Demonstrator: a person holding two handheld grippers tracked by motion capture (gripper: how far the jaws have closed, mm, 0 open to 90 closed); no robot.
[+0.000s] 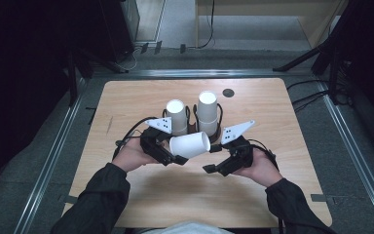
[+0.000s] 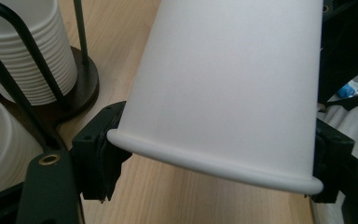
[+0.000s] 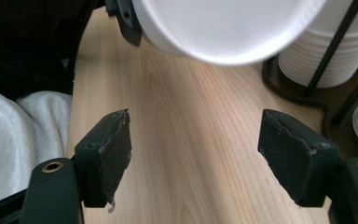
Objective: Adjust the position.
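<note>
A single white paper cup (image 1: 190, 145) hangs on its side above the wooden table (image 1: 126, 102), near its middle. My left gripper (image 1: 177, 155) is shut on it. In the left gripper view its jaws press on both sides of the cup (image 2: 223, 79) just behind the rolled rim, with my left gripper (image 2: 214, 161) midway under it. My right gripper (image 1: 213, 168) sits just right of the cup and lower, open and empty. In the right gripper view, my right gripper (image 3: 196, 158) has bare wood between its pads, and the cup (image 3: 223, 28) is blurred above it.
Two stacks of white cups (image 1: 177, 117) (image 1: 207, 112) stand in black wire holders just behind the held cup. The same stacks appear close by: (image 2: 32, 56), (image 3: 335, 51). A small dark round spot (image 1: 228, 92) marks the table farther back. A person's sleeves enter from the near edge.
</note>
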